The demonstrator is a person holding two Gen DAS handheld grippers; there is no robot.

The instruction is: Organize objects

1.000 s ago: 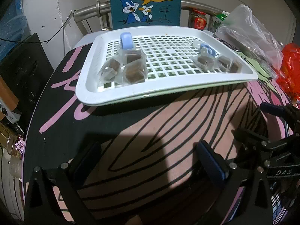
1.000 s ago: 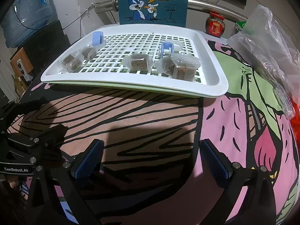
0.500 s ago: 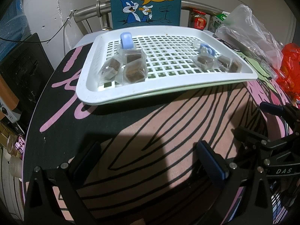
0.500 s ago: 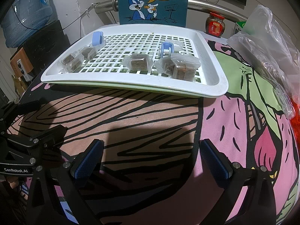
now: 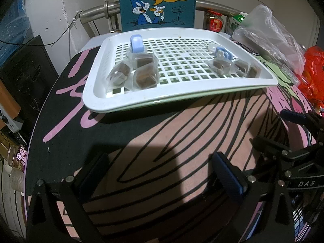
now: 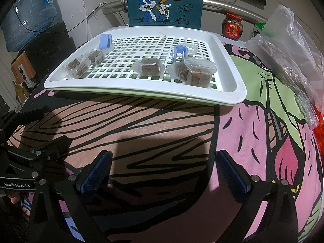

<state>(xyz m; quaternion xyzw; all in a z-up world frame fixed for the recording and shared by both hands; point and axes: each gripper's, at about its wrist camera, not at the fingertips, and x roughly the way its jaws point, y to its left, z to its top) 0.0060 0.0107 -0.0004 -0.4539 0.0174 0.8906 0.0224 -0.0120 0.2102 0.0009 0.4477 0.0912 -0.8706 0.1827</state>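
Wrapped snack cubes (image 5: 144, 77) lie beyond both your claws: your left claw (image 5: 160, 174) and right claw (image 6: 163, 172) hang spread wide and empty above the patterned bench (image 6: 162, 125). Ahead, the white tray (image 6: 141, 92) holds the cubes in two clusters, left and right.

A glossy white plastic slotted tray (image 6: 232, 64) holds brown cubes in clear, shiny film wrappers (image 6: 150, 68) on a matt printed cloth mat (image 6: 253, 125), beside crinkled transparent plastic bags (image 6: 289, 46) and a brushed metal rail (image 6: 232, 7).
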